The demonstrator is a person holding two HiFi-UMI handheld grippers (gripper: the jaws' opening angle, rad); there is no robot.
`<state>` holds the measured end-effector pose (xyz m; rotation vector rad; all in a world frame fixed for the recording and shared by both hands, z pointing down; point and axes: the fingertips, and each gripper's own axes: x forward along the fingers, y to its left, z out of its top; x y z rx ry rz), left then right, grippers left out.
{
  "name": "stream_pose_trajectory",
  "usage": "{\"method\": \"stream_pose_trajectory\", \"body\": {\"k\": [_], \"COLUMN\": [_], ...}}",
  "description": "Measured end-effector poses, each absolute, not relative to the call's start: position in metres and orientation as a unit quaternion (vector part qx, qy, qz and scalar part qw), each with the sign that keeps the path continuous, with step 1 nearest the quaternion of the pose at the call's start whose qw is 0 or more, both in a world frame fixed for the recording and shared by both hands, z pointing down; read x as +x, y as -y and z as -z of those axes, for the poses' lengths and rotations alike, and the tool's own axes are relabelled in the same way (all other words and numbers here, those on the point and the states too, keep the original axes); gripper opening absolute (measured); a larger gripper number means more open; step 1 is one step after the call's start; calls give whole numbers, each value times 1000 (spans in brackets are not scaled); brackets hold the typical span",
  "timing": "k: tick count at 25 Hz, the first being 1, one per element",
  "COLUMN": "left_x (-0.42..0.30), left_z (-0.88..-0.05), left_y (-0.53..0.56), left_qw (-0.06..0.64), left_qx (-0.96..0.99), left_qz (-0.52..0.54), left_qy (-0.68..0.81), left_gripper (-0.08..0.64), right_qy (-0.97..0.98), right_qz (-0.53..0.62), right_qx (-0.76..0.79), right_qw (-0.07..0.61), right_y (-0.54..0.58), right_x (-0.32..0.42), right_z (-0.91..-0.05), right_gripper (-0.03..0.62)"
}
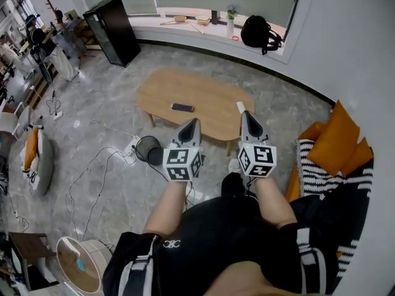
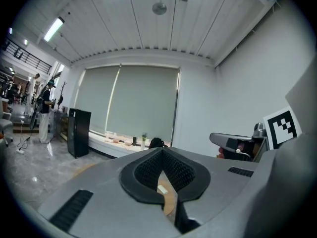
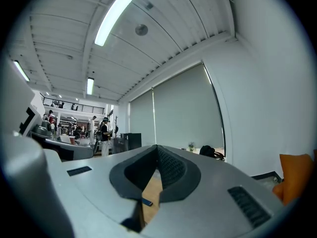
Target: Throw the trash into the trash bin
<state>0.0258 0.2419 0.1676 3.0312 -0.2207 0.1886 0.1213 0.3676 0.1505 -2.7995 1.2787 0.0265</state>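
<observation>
progress: zero so far, as judged. left tongs and right tongs are both clenched and empty. likely trash, one white scrap, lies at the counter edge near the right tongs. one trash bin stands beside the counter, contents unclear. one phone. left to do: grab, carry, drop.

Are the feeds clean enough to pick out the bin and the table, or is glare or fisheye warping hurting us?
Head view: evenly lit and sharp, table and black bin plain, though walls bow at the edges. Left gripper view: room sharp, its own jaws near and soft, corners vignetted dark. Right gripper view: ceiling strip light bright, no washout below.
</observation>
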Motion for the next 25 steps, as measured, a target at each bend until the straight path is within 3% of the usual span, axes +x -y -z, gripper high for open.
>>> {"method": "stream_pose_trajectory", "body": {"k": [10, 25], "left_x": [113, 334], "left_z": [-173, -162], "left_y": [-202, -165], "left_qw": [37, 38], "left_qx": [994, 992], "left_qz": [-68, -80], "left_qy": [80, 93], "left_gripper": [2, 2], "right_qy": [-419, -436], "right_qz": [-2, 20], "right_qx": [-907, -899], "right_qw": [41, 39], "right_y": [-329, -290], "right_x": [215, 441], "right_z": [-162, -164], "right_gripper": [11, 11]}}
